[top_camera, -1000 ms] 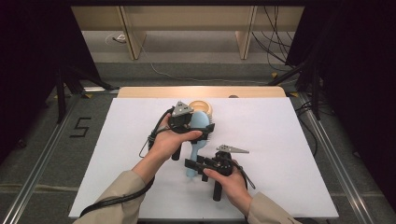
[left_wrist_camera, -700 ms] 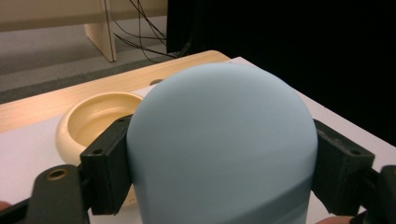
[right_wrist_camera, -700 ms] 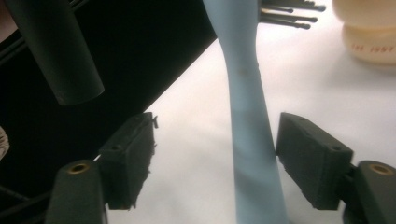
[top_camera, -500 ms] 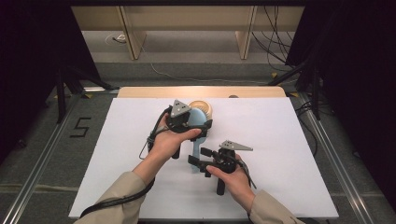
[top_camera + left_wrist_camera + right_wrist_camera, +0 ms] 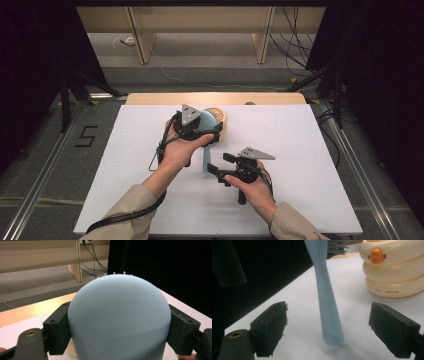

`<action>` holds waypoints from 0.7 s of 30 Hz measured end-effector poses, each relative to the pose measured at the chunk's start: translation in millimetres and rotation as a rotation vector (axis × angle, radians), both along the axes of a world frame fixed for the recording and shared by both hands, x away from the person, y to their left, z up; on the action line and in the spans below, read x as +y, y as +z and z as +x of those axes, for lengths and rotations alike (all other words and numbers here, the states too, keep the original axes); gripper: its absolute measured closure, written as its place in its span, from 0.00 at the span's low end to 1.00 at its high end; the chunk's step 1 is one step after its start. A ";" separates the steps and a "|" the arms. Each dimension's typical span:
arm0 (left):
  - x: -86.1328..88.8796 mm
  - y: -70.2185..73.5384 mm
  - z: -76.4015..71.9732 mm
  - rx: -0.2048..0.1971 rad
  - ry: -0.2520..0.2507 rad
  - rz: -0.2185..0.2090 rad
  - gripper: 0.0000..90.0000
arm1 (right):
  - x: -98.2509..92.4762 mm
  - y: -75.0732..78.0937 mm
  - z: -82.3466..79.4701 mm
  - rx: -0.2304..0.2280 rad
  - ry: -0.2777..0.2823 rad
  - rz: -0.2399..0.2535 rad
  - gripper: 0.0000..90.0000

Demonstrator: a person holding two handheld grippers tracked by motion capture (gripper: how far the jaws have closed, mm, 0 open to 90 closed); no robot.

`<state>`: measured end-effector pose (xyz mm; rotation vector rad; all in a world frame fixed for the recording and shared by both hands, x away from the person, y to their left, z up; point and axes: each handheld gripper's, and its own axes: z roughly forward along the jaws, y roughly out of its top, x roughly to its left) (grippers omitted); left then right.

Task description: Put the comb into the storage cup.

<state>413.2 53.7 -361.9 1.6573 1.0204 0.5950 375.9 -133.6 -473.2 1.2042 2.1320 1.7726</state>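
Note:
A light blue hairbrush has its round head [image 5: 117, 315] clamped between the jaws of my left gripper [image 5: 117, 340]. In the high view that left gripper [image 5: 212, 131] holds the head [image 5: 205, 121] near the table's far middle. The brush handle [image 5: 206, 161] runs toward the person. My right gripper [image 5: 218, 163] sits at the handle's end. Its jaws have just been opening. In the right gripper view the handle [image 5: 328, 312] stands between the spread jaws of the right gripper [image 5: 332, 332], and neither pad touches it. The handle tip is at the white tabletop.
A cream ringed pot with an orange duck beak [image 5: 392, 270] stands just behind the brush, seen in the high view as the cream pot [image 5: 221, 118]. The white table sheet [image 5: 310, 150] has a wooden strip [image 5: 150, 98] along its far edge.
The right gripper's jaws have spread apart off the brush handle, and that hand has shifted slightly right. The left gripper and the brush head have stayed put.

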 end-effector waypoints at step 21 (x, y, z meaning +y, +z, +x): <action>9.5 5.5 1.7 -0.042 0.099 -0.006 0.22 | -32.7 8.3 1.4 -0.101 -0.028 -0.135 0.16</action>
